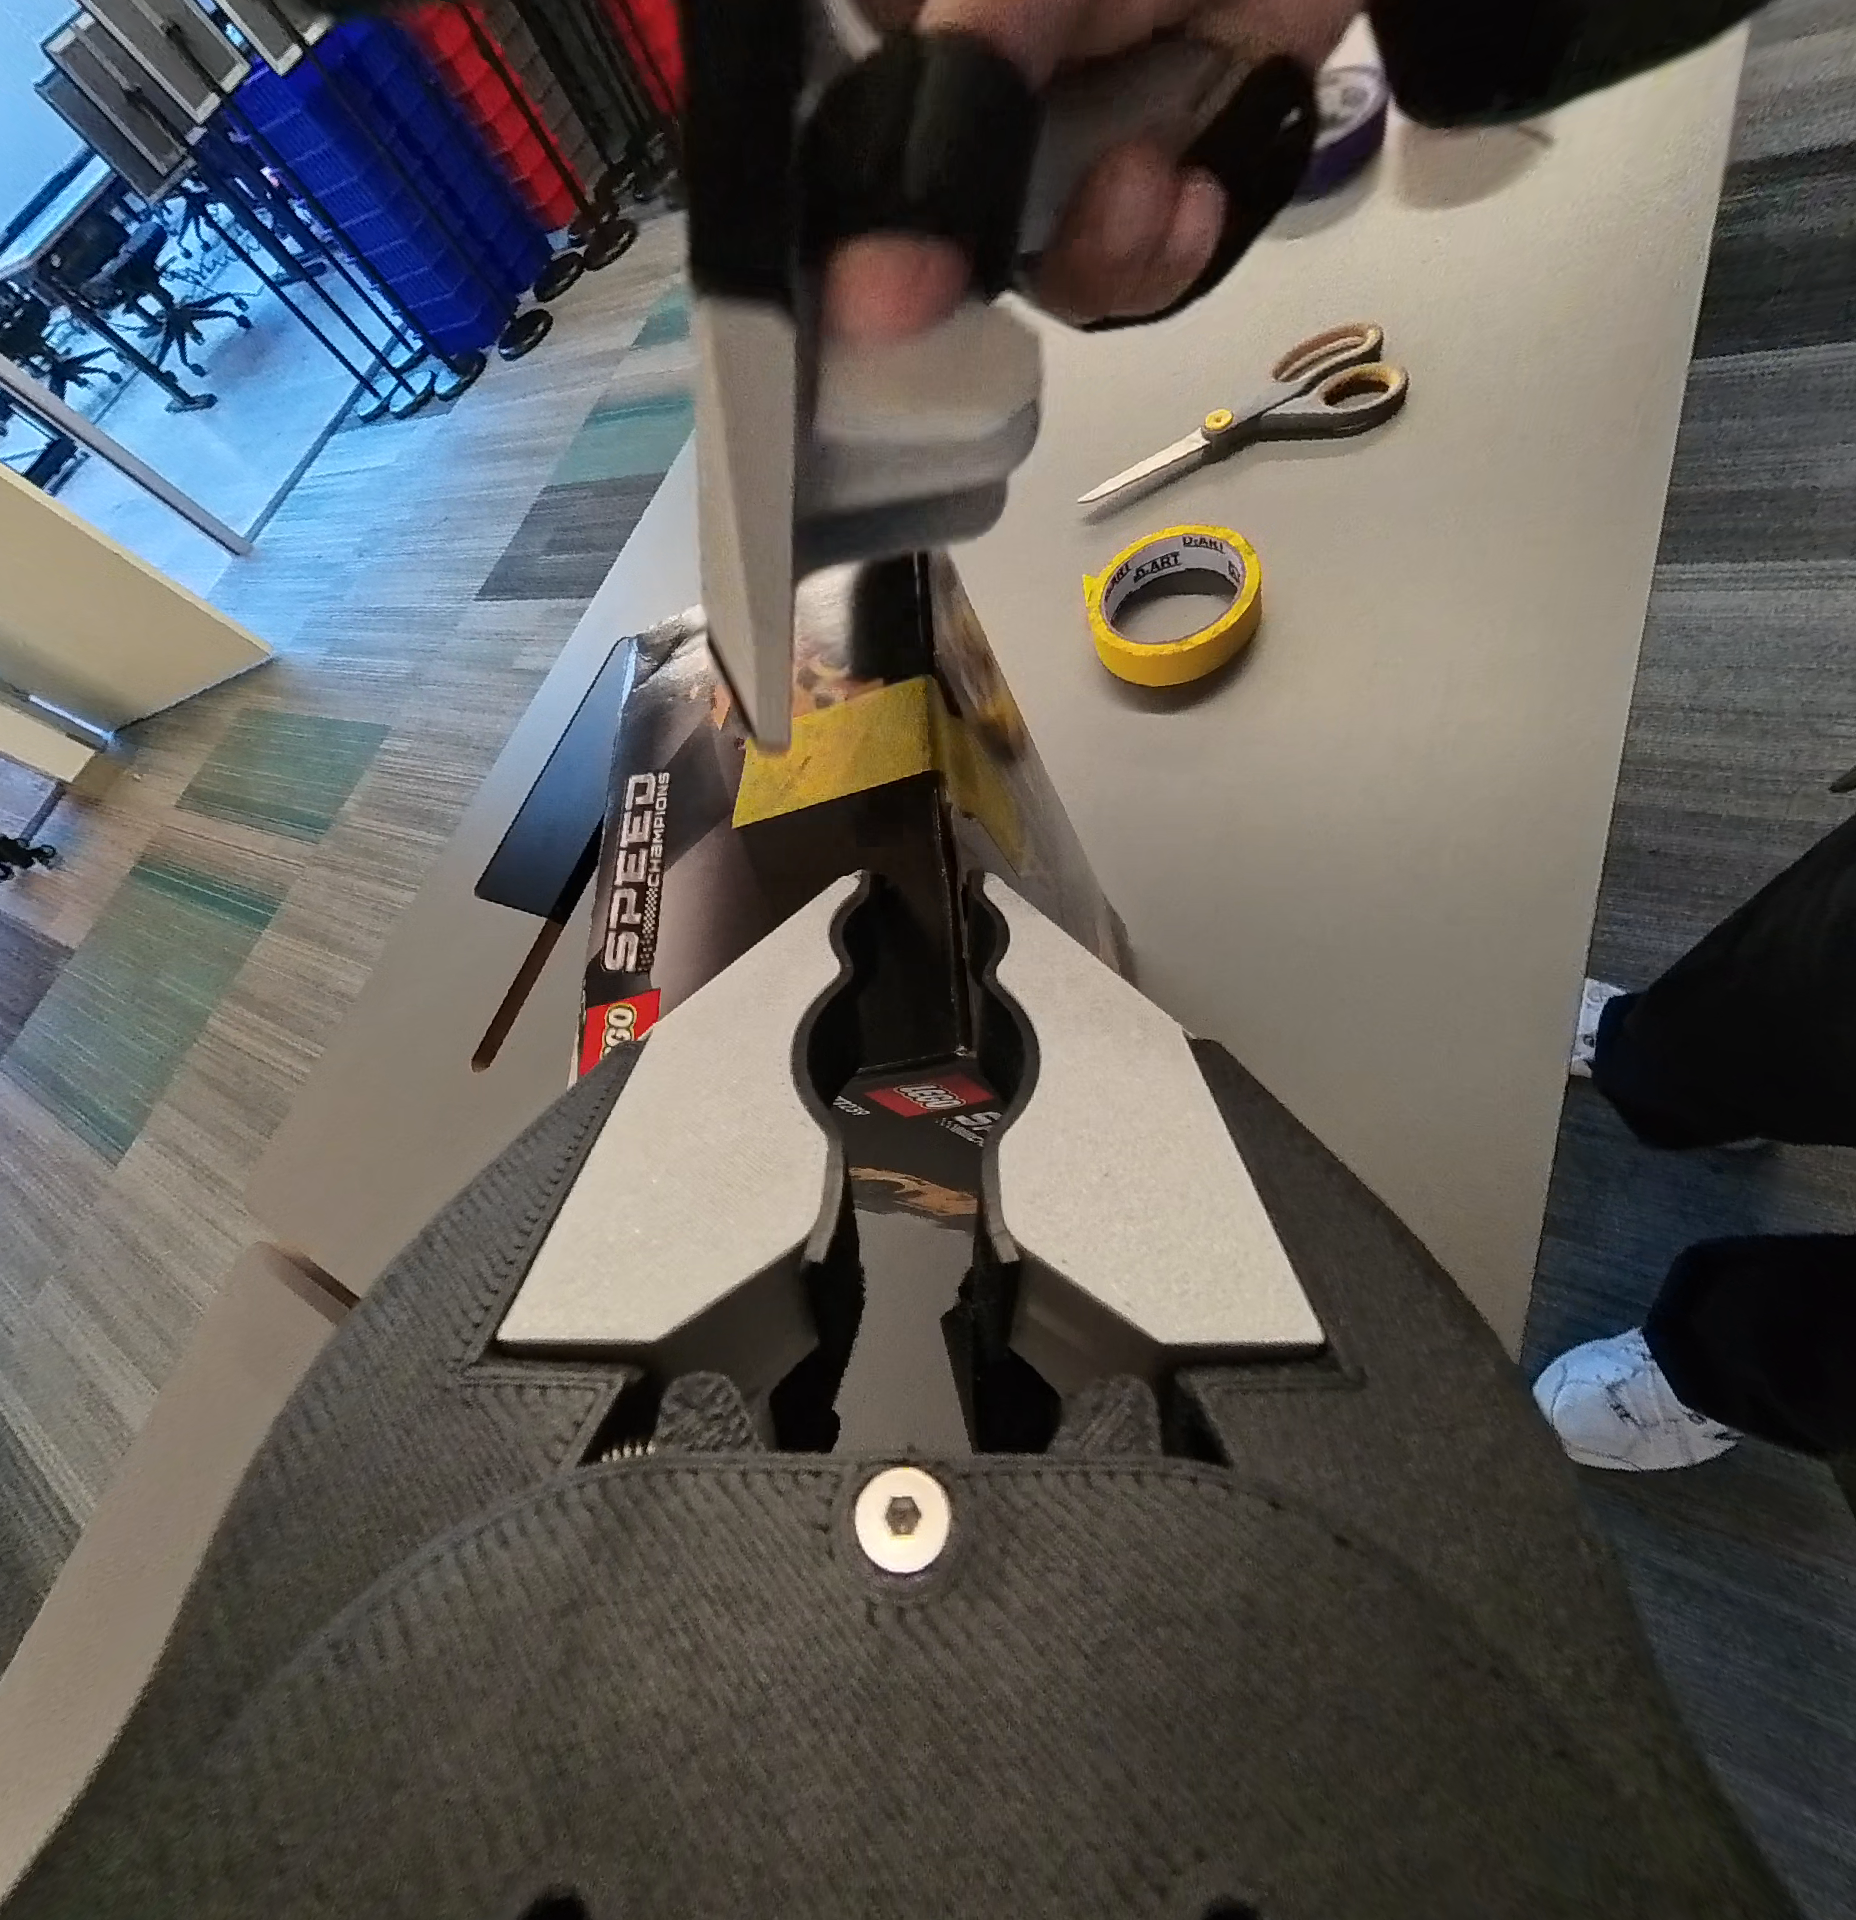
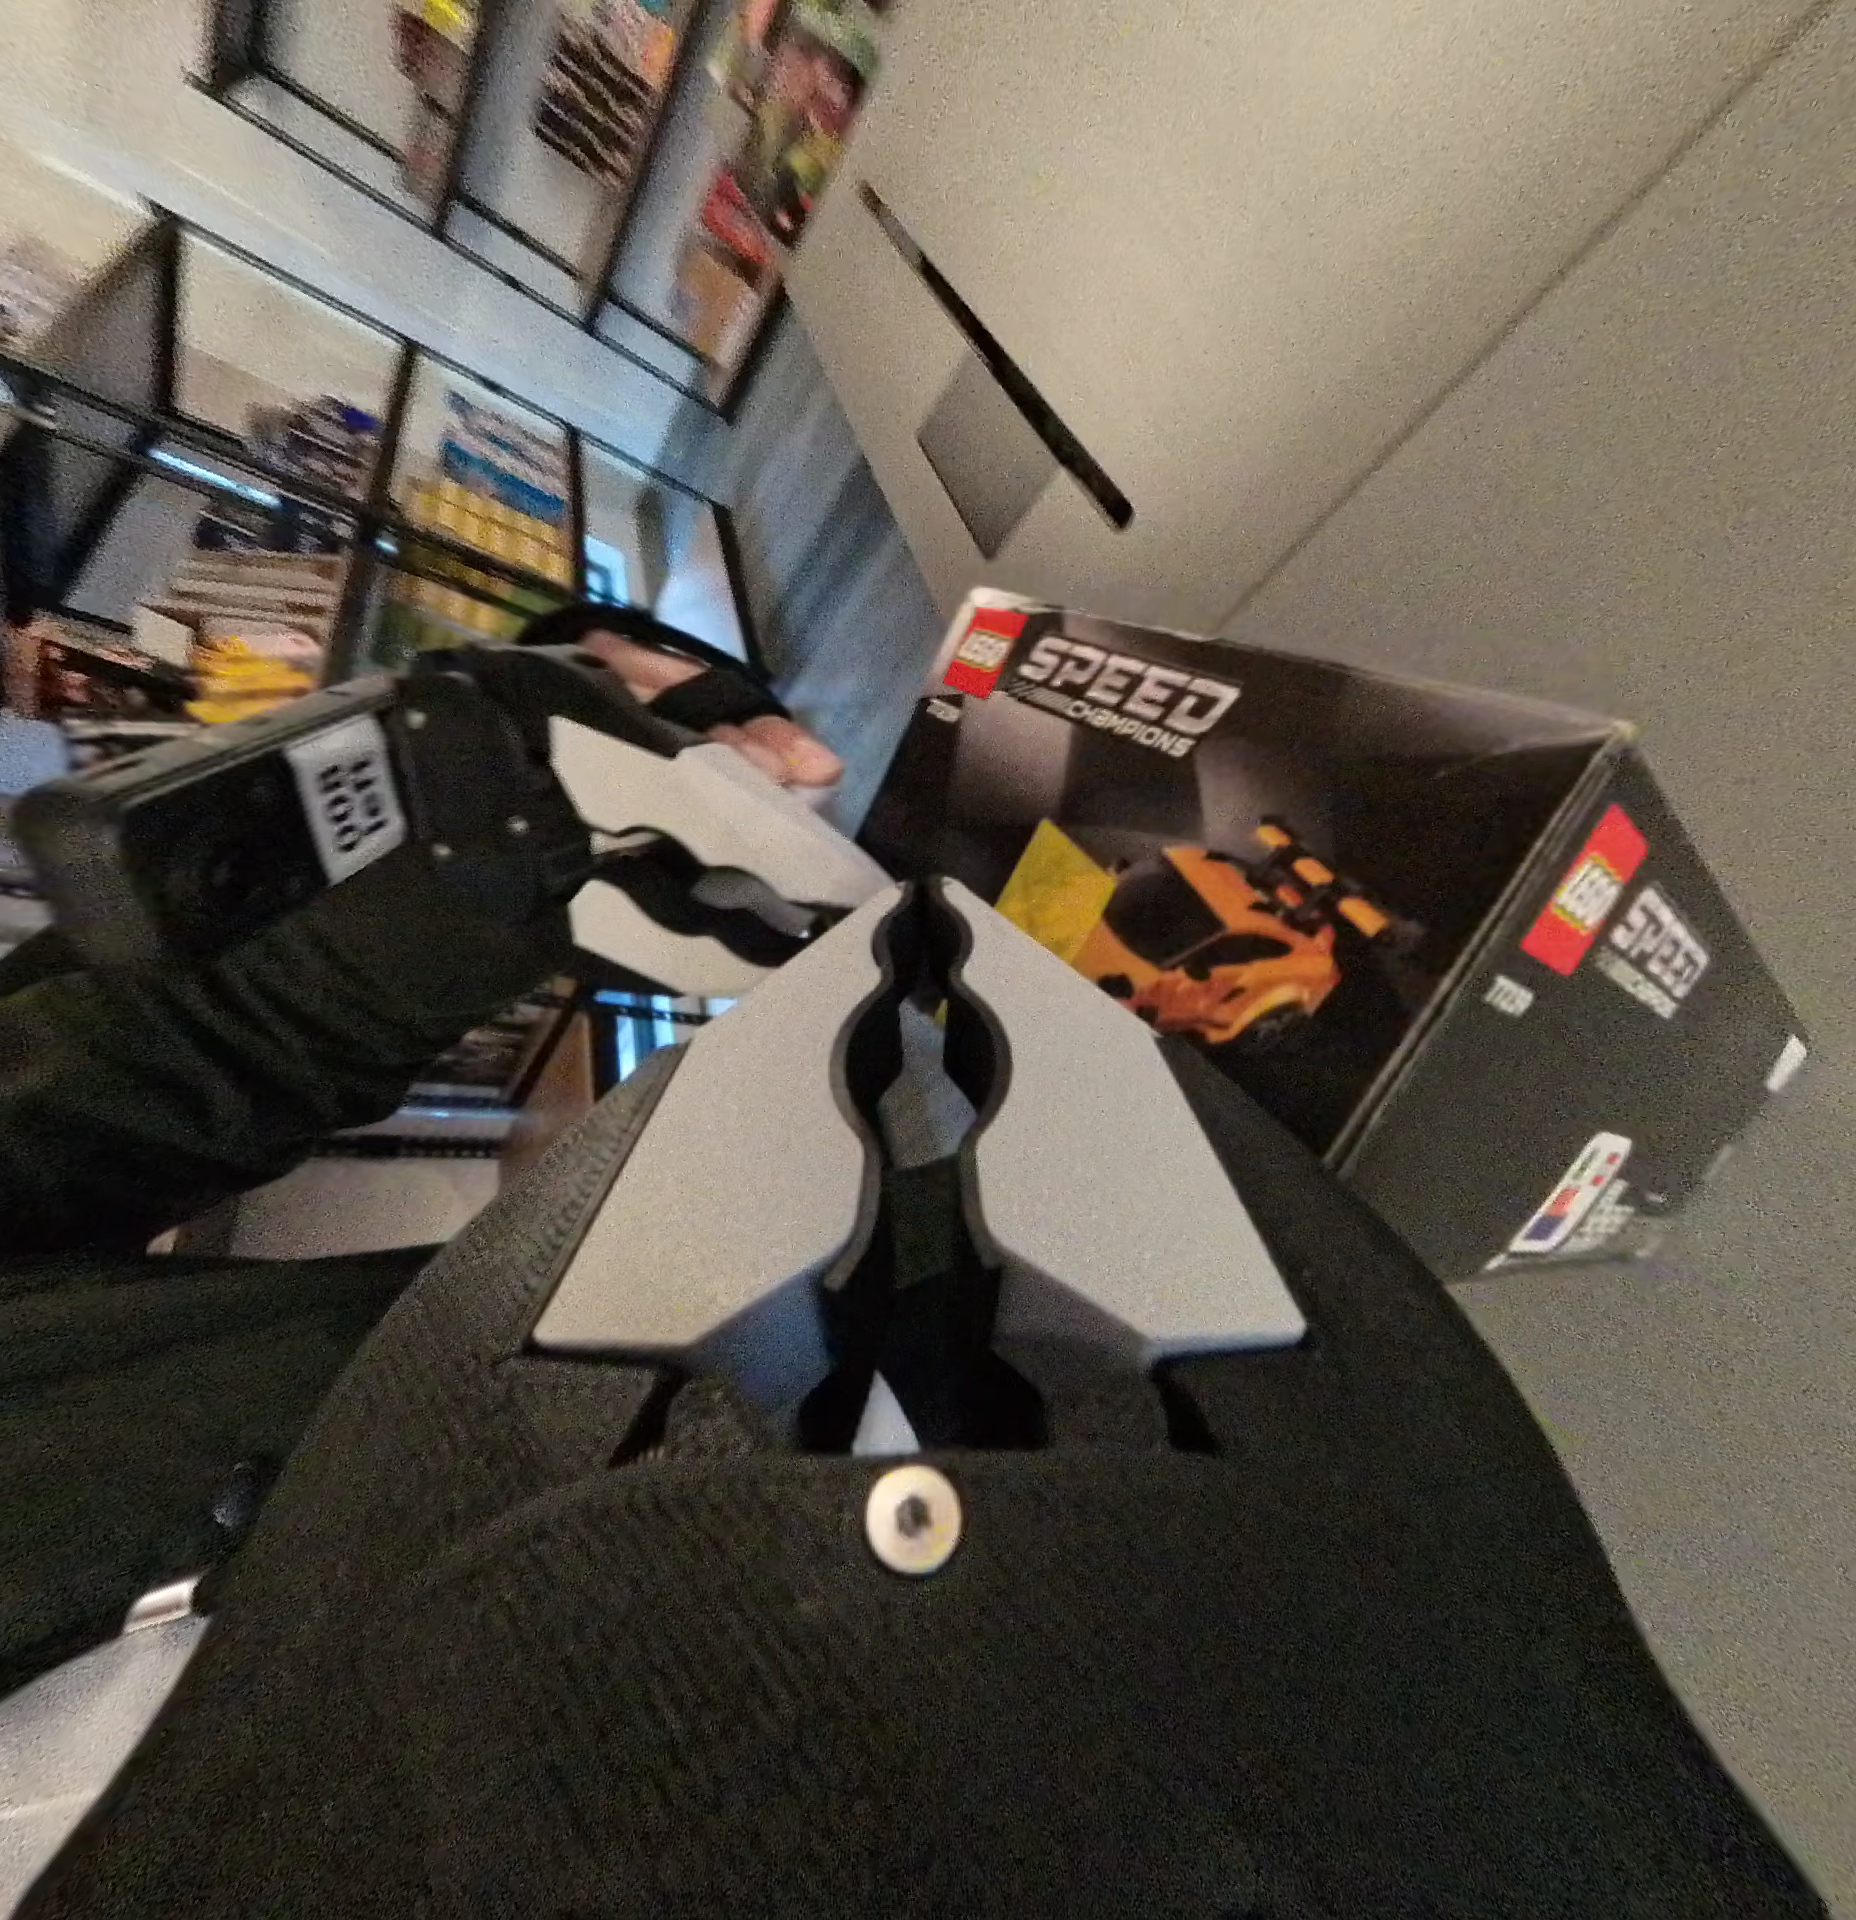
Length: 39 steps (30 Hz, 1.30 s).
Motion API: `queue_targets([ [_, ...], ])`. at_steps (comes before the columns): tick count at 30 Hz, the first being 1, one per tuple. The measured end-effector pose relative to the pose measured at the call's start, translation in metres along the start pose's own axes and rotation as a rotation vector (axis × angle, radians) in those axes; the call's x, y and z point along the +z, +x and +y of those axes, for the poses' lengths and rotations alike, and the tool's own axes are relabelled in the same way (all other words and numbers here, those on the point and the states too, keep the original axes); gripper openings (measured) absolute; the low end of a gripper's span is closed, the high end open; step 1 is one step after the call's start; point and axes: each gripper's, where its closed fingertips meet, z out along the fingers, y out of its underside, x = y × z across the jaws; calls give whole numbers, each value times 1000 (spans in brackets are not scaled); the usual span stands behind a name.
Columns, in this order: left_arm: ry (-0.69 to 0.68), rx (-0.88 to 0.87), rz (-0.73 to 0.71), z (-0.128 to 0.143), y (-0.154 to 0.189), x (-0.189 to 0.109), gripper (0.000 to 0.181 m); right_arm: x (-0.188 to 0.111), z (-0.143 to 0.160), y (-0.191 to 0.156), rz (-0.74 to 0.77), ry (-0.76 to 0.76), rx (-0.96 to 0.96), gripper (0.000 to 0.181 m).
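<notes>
My left claw (image 1: pixel 913 894) is clamping the box (image 1: pixel 903 790) edge, long axis running ahead. My right claw (image 2: pixel 919 904), fingers together, is touching its yellow tape (image 1: pixel 841 764).

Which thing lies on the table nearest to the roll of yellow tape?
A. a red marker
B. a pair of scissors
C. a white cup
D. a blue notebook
B: in the left wrist view, the scissors lie on the table just beyond the roll of yellow tape; no marker, cup or notebook shows there.
</notes>
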Motion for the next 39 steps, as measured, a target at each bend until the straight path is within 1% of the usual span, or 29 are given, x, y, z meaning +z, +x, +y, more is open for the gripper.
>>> queue_targets([
  [1,-2,2,1,0,0,0,15,7,2,6,34,-53,32,0],
  [2,-4,6,1,0,0,0,15,13,3,8,34,-98,77,0],
  [5,-4,6,-4,0,0,0,15,21,-12,15,13,-91,223,0],
  [7,-5,11,-4,0,0,0,15,21,-12,15,7,-118,248,0],
  [9,-7,23,-6,0,0,0,15,17,-9,15,-5,-102,268,0],
  [12,0,19,-8,0,0,0,15,9,6,8,-68,-103,304,0],
  [15,10,9,-5,0,-1,-1,15,5,18,1,-92,-51,226,0],
  [18,15,4,-8,-1,-1,-1,15,0,20,-5,-113,70,148,0],
  [19,16,3,-5,-1,0,-1,15,-2,21,-3,-93,100,121,0],
  [21,12,3,-8,0,-2,-1,15,-3,28,-2,-44,108,66,0],
  [24,6,7,-2,-1,-3,-1,15,-5,41,14,71,140,-20,0],
  [25,5,7,-2,0,-3,-1,15,-4,44,11,43,167,-70,0],
  [26,4,3,0,0,-3,-1,15,-2,48,6,-12,210,-137,0],
  [27,5,0,1,0,-2,-1,15,1,51,6,-33,258,-204,0],
  [28,6,-2,0,-1,-2,-1,15,2,50,13,-18,333,-265,0],
  [29,8,-5,0,-1,-2,-1,15,2,44,21,2,423,-284,0],
  [30,8,-9,-2,-1,-2,-1,15,1,38,17,-55,487,-288,0],
  [31,6,-11,2,0,-1,-1,15,4,35,14,-103,497,-312,0],
  [33,-7,-5,-1,0,-3,-1,14,7,39,19,-120,491,-449,0],
  [34,-14,-4,1,0,-4,-1,15,10,43,28,-125,478,-456,0],
  [36,-23,2,10,0,-4,0,15,14,52,47,-180,407,-374,0],
  [37,-25,3,16,0,-3,0,15,9,52,46,-217,409,-351,0],
  [38,-28,2,16,0,-3,0,15,3,50,47,-217,423,-366,0],
  [39,-30,0,11,0,-4,0,15,-1,48,51,-176,422,-401,0],
])
